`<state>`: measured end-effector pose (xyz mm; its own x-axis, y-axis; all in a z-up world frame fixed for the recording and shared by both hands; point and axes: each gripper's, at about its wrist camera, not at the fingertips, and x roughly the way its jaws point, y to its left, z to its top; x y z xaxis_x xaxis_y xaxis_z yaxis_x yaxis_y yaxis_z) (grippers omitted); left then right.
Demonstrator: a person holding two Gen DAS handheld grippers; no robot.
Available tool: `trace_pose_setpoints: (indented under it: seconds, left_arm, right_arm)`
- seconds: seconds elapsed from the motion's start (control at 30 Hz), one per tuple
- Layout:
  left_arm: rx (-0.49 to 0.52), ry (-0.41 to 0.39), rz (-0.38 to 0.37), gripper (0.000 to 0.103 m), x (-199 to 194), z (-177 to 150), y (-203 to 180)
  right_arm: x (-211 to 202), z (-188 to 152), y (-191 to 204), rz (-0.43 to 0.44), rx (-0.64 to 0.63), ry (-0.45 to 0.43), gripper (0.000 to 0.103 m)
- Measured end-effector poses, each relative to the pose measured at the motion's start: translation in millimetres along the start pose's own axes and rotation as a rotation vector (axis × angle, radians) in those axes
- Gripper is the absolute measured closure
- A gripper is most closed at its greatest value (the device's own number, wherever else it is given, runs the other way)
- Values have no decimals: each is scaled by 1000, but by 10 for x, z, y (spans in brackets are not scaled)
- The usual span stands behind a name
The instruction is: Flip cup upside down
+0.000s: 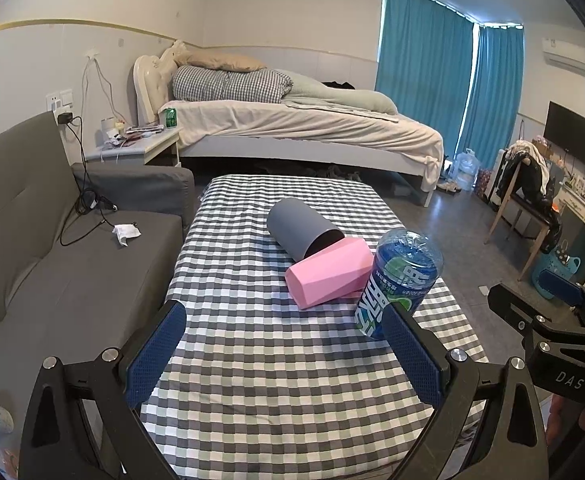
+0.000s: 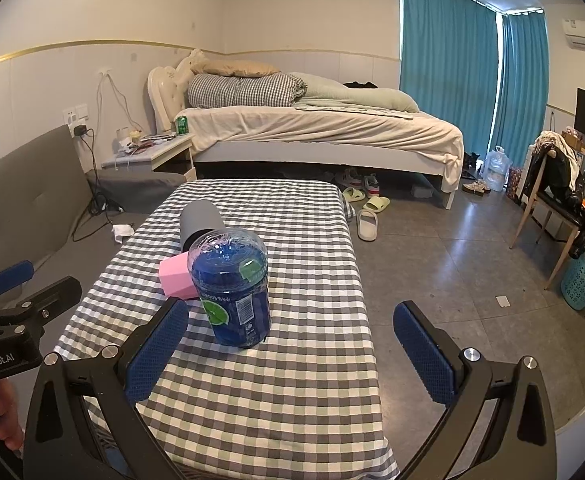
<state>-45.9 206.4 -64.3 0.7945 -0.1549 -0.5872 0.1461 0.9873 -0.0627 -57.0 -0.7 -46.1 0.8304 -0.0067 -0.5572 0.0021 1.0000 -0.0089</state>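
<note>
A grey cup [image 1: 300, 227] [image 2: 201, 221] lies on its side on the checked tablecloth [image 1: 252, 360] [image 2: 312, 380], its dark mouth turned toward me. A pink faceted cup [image 1: 328, 274] [image 2: 176, 276] lies on its side against it. A clear blue cup with a printed label [image 1: 396, 282] [image 2: 232, 292] stands bottom up at the near right of them. My left gripper [image 1: 284, 354] is open above the near part of the table, nothing between its fingers. My right gripper [image 2: 290, 354] is open too, the blue cup just beyond its left finger [image 2: 158, 354].
A grey sofa [image 1: 52, 260] runs along the table's left side. A bed [image 1: 292, 128] stands behind, with a nightstand [image 1: 136, 146] beside it. Slippers [image 2: 366, 216] lie on the tiled floor to the right, by a chair [image 2: 552, 200] and a blue basket [image 2: 582, 280].
</note>
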Motion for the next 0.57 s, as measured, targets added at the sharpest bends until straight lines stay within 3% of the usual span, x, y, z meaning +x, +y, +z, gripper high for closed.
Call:
trace_pose_setpoints:
  seconds: [0.57]
  left_arm:
    - [-6, -1, 7, 2, 18, 15, 29]
  right_arm:
    - [19, -24, -13, -8, -3, 11, 0]
